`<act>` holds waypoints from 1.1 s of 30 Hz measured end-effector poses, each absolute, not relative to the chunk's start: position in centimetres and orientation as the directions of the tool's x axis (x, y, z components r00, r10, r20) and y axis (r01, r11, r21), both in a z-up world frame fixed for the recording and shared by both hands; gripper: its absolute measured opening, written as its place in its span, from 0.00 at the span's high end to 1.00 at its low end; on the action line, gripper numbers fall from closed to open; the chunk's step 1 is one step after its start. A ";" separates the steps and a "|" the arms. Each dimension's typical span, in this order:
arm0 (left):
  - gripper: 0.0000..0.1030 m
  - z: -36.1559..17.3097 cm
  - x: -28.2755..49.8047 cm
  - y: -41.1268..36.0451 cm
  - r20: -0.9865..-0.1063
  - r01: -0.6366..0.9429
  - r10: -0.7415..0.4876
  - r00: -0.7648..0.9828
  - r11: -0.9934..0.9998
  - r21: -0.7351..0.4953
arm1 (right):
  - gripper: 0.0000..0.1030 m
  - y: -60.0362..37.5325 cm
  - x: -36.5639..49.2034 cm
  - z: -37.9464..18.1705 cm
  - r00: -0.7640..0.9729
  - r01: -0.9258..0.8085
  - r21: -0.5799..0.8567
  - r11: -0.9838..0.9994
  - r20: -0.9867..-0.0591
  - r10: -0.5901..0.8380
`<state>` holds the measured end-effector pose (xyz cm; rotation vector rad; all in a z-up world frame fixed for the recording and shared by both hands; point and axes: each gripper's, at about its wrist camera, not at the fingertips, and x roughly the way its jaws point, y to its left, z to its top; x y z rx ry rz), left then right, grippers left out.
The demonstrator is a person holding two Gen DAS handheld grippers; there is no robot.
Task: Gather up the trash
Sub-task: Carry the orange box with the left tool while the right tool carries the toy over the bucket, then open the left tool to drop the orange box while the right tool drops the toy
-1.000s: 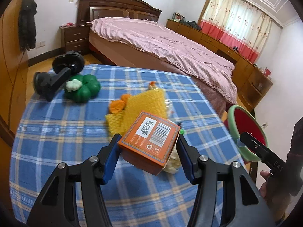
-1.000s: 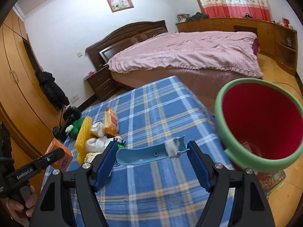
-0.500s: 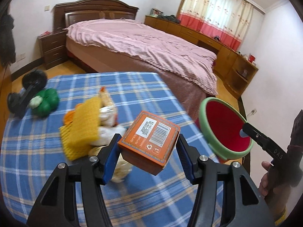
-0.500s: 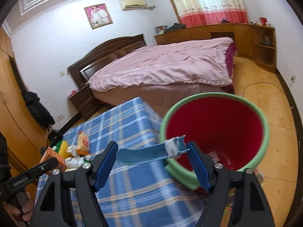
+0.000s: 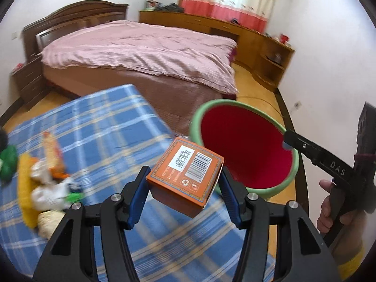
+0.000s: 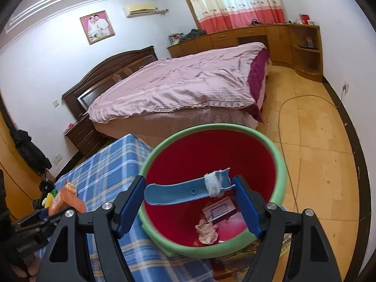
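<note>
My left gripper (image 5: pixel 184 185) is shut on an orange carton (image 5: pixel 185 175) with a barcode, held above the blue plaid table edge (image 5: pixel 98 127), just left of the bin. My right gripper (image 6: pixel 189 191) is shut on a curved blue plastic piece (image 6: pixel 181 191) with a white wad (image 6: pixel 213 185) stuck near one end, and it hangs over the mouth of the green-rimmed red bin (image 6: pixel 164 150). The same bin (image 5: pixel 244 108) stands beside the table in the left wrist view. A small box and crumpled scraps (image 6: pixel 206 231) lie at the bin's bottom.
A heap of wrappers, a yellow sponge and tissues (image 5: pixel 44 188) lies on the table at the left. A bed (image 5: pixel 141 49) with a pink cover stands behind. Wooden cabinets (image 6: pixel 293 40) line the far wall, and a cable (image 6: pixel 282 117) runs over the floor.
Both grippers have swung right from the table toward the bin. The blue piece went from above the tablecloth to above the bin's mouth. The carton came close to the bin's rim.
</note>
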<state>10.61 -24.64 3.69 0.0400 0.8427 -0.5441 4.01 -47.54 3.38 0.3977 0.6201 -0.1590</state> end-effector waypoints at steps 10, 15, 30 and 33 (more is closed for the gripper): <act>0.43 1.5 11.7 -31.1 -0.740 0.553 -0.490 0.460 0.811 -0.193 | 0.25 -50.6 5.3 1.7 0.787 0.276 0.344 0.898 -0.617 -0.005; 0.43 1.0 12.3 -32.9 -0.754 0.566 -0.464 0.465 0.811 -0.150 | 0.22 -51.5 6.1 1.5 0.794 0.277 0.358 0.892 -0.608 -0.002; 0.36 2.3 13.5 -32.7 -0.719 0.545 -0.466 0.516 0.826 -0.144 | 0.13 -52.9 7.3 0.3 0.783 0.292 0.384 0.876 -0.622 0.012; 0.36 2.8 13.4 -32.0 -0.708 0.539 -0.467 0.530 0.830 -0.144 | 0.13 -52.8 7.2 0.7 0.783 0.293 0.378 0.878 -0.622 0.006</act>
